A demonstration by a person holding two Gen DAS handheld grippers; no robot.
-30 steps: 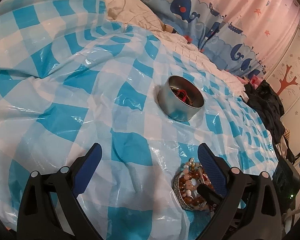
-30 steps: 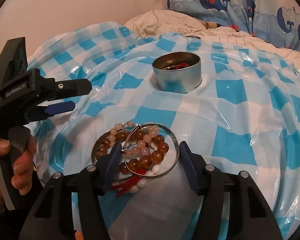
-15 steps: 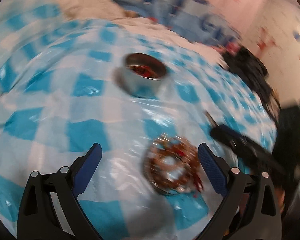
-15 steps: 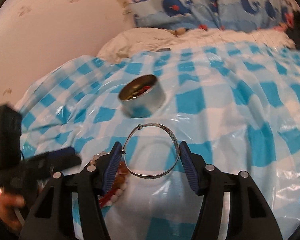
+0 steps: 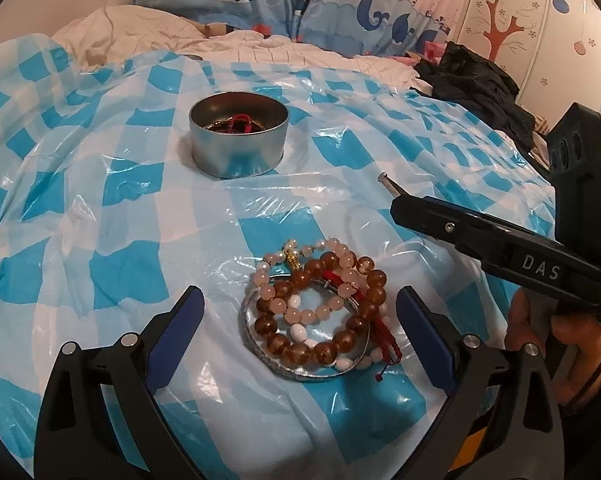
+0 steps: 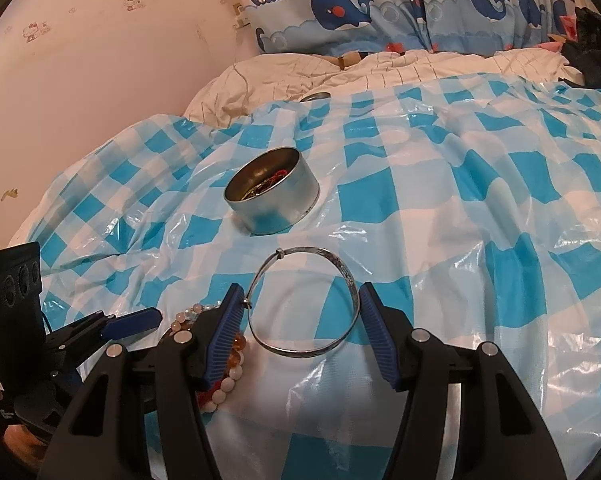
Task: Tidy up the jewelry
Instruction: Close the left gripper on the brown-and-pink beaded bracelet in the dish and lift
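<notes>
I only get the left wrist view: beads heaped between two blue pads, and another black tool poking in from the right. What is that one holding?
Observer: The right tool is shut on a silver bangle, with one pad pressing each side of the ring.
Operator: Is it just a plain ring?
Observer: No. Its band looks engraved, and it has a small knob at the top.

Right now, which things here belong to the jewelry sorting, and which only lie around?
For the job:
- silver bangle, held in the right gripper
- bead bracelets
- round tin

Lying about:
- black clothes
- whale curtain
- white quilt
</notes>
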